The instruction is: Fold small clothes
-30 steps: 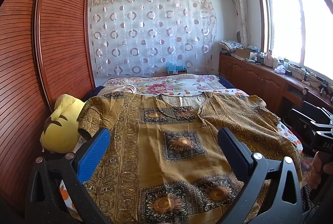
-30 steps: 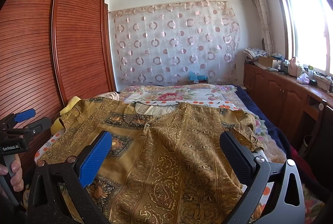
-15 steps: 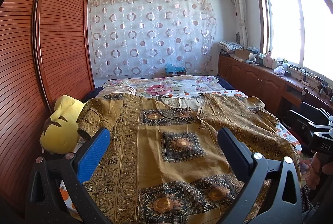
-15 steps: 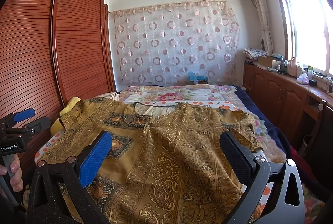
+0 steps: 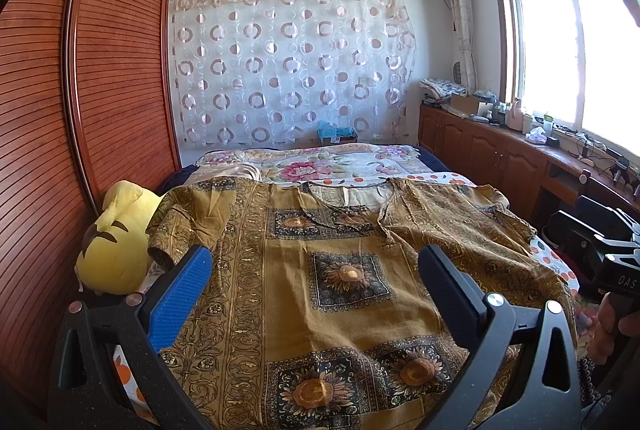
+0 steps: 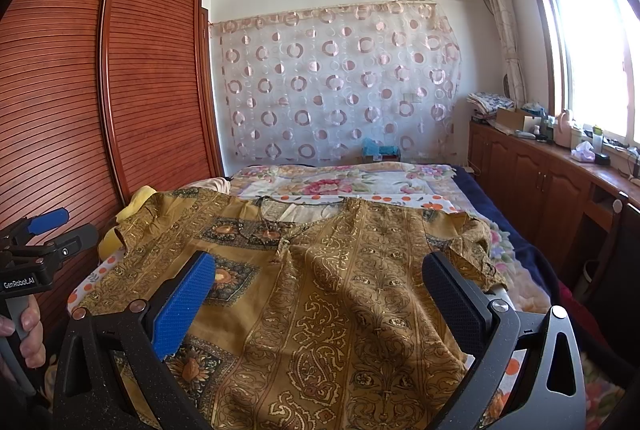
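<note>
Mustard patterned shirt [image 5: 344,270] flat across bed [image 5: 400,160], left gripper [image 5: 316,270] and right gripper [image 6: 316,278] both agape, empty.

shirt [image 5: 352,270]: mustard, sunflower squares | plush toy [image 5: 116,250]: yellow

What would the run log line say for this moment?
stage: pre-grasp | garment: spread flat on bed, unfolded | left gripper: open, above garment | right gripper: open, above garment
</note>
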